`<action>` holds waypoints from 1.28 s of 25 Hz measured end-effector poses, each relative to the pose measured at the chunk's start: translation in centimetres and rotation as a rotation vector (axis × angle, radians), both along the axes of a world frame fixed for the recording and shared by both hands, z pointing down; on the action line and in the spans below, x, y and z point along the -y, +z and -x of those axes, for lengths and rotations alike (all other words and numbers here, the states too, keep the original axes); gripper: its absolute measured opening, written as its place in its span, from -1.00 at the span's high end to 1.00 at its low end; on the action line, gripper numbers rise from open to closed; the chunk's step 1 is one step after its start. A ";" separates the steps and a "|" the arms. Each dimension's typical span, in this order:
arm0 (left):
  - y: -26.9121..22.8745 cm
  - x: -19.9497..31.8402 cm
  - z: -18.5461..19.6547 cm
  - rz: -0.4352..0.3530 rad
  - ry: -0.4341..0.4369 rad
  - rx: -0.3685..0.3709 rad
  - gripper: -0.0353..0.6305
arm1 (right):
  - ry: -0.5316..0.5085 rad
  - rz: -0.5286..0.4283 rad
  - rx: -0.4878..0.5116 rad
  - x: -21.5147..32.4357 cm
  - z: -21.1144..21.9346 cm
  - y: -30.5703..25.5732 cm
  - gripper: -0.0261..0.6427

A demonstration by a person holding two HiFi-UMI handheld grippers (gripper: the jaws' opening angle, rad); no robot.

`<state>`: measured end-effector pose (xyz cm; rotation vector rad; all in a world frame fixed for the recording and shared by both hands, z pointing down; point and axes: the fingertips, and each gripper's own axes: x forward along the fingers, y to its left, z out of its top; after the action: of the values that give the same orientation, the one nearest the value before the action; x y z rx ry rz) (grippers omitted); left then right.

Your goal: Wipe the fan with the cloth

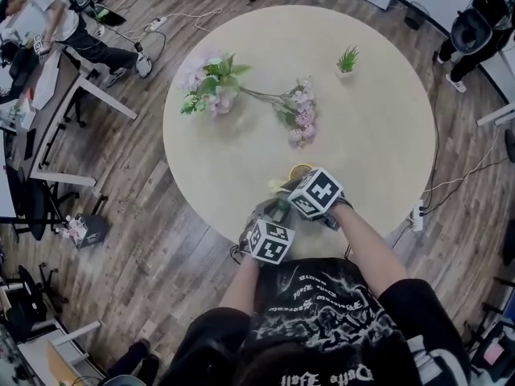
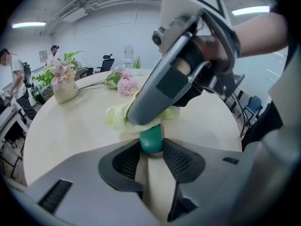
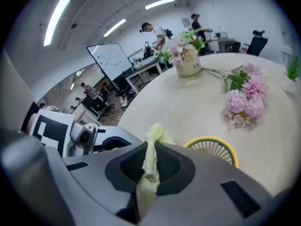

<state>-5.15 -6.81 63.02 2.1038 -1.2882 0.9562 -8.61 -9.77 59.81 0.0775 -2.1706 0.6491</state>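
At table [image 1: 378,135] near edge: left tongs [image 2: 151,149] clamped on fan [image 2: 151,138] handle, right tongs [image 3: 149,167] pinching cloth [image 3: 152,142].

Open office; desks [image 1: 50,107], swivel chair [image 3: 257,41], whiteboard [image 3: 110,60]

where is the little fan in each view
Head view: the fan shows as a yellow rim near picture centre, slightly right.
Left gripper view: only its green stem, low centre, clamped by the left gripper; the cloth covers the rest.
Right gripper view: yellow rim and grille, lower right of centre.
Shared landmark: the loose pink flowers.
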 end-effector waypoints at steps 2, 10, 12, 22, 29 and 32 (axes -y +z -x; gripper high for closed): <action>0.0 -0.1 -0.1 0.004 0.035 0.013 0.37 | -0.110 0.094 -0.086 -0.9 0.1 0.1 0.80; 0.0 0.2 -0.1 0.009 0.107 0.052 0.37 | -0.232 0.280 -0.460 -0.8 1.2 2.1 0.80; -0.1 0.2 -0.3 0.013 0.121 0.076 0.37 | -0.246 0.303 -0.548 -0.6 0.8 2.5 0.80; -0.1 0.3 0.1 0.025 0.132 0.091 0.38 | -0.355 0.288 -0.673 1.0 -0.2 2.7 0.80; -0.2 0.4 0.2 0.023 0.145 0.117 0.38 | -0.306 0.259 -0.637 2.9 -0.5 2.5 0.80; -0.2 0.4 0.2 0.025 0.145 0.117 0.38 | -0.285 0.221 -0.628 3.9 -0.5 2.5 0.80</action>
<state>-5.33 -7.25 62.82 2.1733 -1.1851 1.1669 -8.11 -13.72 62.27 -0.1293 -1.4630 0.5954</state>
